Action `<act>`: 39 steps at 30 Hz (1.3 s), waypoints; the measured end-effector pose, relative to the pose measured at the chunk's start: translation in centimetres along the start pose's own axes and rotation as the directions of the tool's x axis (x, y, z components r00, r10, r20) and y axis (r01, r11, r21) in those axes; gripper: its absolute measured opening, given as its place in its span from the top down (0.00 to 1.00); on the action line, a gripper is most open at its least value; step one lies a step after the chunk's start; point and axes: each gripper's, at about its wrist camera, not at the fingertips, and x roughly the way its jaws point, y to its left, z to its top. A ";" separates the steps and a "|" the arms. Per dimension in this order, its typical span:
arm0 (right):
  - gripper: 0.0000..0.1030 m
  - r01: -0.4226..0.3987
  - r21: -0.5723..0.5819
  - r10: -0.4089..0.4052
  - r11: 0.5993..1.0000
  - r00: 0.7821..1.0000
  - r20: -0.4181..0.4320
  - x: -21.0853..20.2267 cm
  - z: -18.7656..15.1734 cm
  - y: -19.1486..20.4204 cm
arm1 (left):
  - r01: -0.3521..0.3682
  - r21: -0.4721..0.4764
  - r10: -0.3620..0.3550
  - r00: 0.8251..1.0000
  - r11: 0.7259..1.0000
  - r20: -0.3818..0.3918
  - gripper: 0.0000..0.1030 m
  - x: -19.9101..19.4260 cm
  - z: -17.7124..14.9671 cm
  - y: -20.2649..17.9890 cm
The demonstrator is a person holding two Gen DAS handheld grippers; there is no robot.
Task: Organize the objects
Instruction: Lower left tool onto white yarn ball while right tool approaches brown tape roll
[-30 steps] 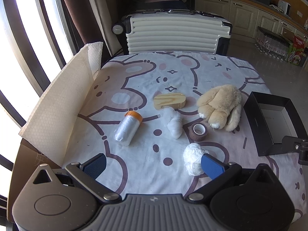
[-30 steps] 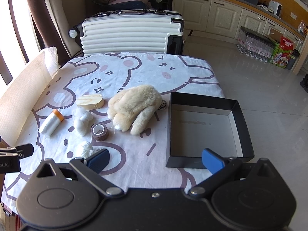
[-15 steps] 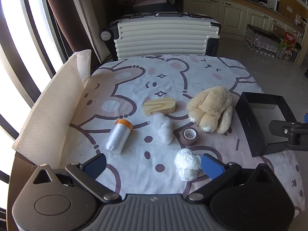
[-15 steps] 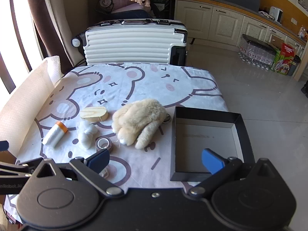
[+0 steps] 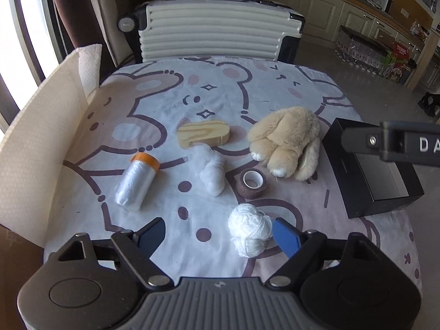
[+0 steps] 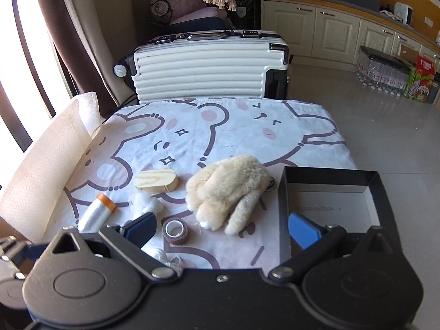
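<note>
- White cloth printed with purple cartoon bears covers the desk [image 5: 220, 88].
- The left hand-held gripper [image 5: 218, 233] hangs over the near edge, its jaws closing; the ball of white yarn [image 5: 249, 232] lies between them, just beside the right blue pad, and the pads do not press on it.
- The right hand-held gripper [image 6: 222, 227] has its jaws spread wide, with nothing pinched; one pad is above the brown tape roll's side of the desk, the other above the black box [image 6: 330, 176].
- The black box sits open at the right edge of the desk, nothing visible inside.
- A cream plush toy [image 5: 286, 143] lies just beside the box, toward the middle.
- The brown tape roll [image 5: 251, 183] stands on its side between the plush toy and the yarn.
- A white wad of gauze [image 5: 210, 170] lies in the middle, touching the pale wooden block [image 5: 203, 136] behind it.
- A roll of clear film with an orange cap [image 5: 136, 180] lies toward the left edge.
- A cream sheet of foam [image 5: 35, 148] stands along the left edge.
- A white ribbed suitcase [image 6: 209, 66] stands beyond the far edge.
</note>
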 end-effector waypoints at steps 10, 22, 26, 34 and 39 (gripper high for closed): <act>0.00 -0.004 0.082 0.009 0.997 0.998 -0.061 4.9 0.8 -0.5 | 0.073 -0.025 -0.075 0.995 0.997 -0.071 0.37 3.9 0.6 0.7; 0.18 -0.057 0.177 0.091 0.983 0.977 -0.192 10.9 0.8 -0.5 | 0.149 -0.019 -0.150 0.976 0.989 -0.159 0.38 7.8 0.6 0.5; 0.22 -0.068 0.199 0.113 0.978 0.968 -0.225 12.5 0.7 -0.2 | 0.163 0.006 -0.159 0.971 0.987 -0.180 0.38 8.7 0.5 0.0; 0.32 -0.111 0.246 0.179 0.963 0.944 -0.276 14.6 0.4 0.0 | 0.195 0.000 -0.190 0.956 0.981 -0.225 0.39 10.8 0.6 -0.5; 0.33 -0.122 0.256 0.197 0.959 0.936 -0.292 15.2 0.2 -0.1 | 0.226 -0.028 -0.226 0.940 0.974 -0.254 0.44 11.9 0.6 -0.8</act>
